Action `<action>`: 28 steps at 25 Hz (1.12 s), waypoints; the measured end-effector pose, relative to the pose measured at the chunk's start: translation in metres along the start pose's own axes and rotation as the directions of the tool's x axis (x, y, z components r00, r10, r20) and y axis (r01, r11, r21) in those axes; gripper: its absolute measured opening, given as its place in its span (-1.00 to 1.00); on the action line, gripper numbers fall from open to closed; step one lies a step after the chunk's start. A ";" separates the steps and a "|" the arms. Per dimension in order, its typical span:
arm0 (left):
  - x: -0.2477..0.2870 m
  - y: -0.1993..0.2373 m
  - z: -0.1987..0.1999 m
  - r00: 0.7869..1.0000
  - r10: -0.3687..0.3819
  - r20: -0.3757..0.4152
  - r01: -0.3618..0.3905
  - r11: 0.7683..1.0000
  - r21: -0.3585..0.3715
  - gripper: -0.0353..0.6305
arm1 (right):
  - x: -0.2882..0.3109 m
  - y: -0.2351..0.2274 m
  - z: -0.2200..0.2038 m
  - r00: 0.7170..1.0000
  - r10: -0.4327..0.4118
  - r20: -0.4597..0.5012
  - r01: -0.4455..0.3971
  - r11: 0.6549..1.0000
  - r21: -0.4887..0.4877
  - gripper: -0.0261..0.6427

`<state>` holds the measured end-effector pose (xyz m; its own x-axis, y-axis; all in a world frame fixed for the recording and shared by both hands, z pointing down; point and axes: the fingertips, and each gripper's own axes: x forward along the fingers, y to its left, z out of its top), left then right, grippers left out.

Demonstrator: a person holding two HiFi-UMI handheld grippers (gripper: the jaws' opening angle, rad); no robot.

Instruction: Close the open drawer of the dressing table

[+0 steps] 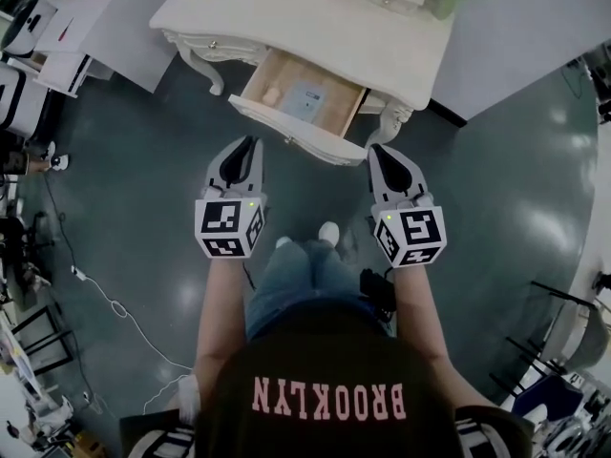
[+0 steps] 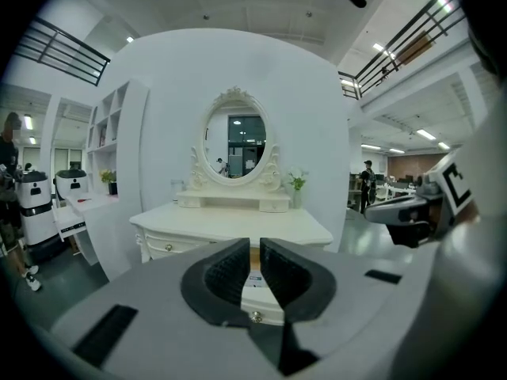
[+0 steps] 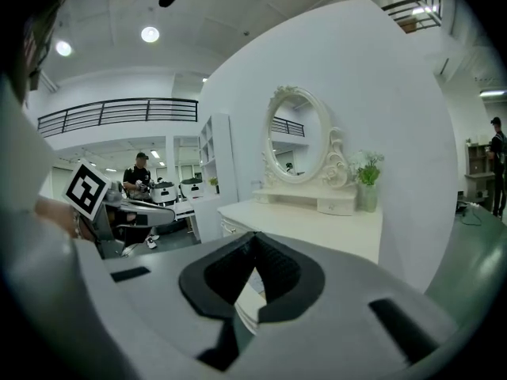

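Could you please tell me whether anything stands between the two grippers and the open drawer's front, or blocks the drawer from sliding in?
Nothing visible does. The left gripper and right gripper face the drawer across bare floor, not touching it. The items inside lie on its bottom, none sticking over the edge.

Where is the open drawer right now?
Head view, top centre: the drawer juts from the dressing table, just beyond the left gripper and right gripper.

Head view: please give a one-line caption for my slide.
Left gripper and right gripper, both shut, poised in front of the dressing table's open drawer.
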<state>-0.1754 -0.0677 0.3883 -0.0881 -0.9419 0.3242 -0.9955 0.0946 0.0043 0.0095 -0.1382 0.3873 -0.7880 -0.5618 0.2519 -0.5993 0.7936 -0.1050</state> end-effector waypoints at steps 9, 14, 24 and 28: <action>0.035 0.035 -0.021 0.998 -0.021 -0.059 0.019 0.999 -0.041 -0.42 | 0.018 -0.013 -0.007 0.995 -0.098 -0.028 0.098 0.995 0.035 -0.93; 0.062 0.056 -0.040 0.992 -0.069 -0.108 0.067 0.998 -0.017 -0.42 | 0.034 -0.022 -0.014 0.982 -0.185 -0.050 0.188 0.981 0.058 -0.93; 0.111 0.082 -0.088 0.958 -0.168 -0.231 0.163 0.986 -0.040 -0.33 | 0.060 -0.028 -0.041 0.948 -0.297 -0.118 0.308 0.946 0.097 -0.93; 0.122 0.089 -0.110 0.941 -0.185 -0.282 0.176 0.983 -0.057 -0.19 | 0.068 -0.030 -0.048 0.937 -0.322 -0.133 0.335 0.937 0.096 -0.93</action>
<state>-0.2708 -0.1387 0.5320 0.1115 -0.8135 0.5708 -0.9918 -0.0548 0.1156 -0.0195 -0.1891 0.4537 -0.5272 -0.7509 0.3978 -0.8394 0.5331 -0.1061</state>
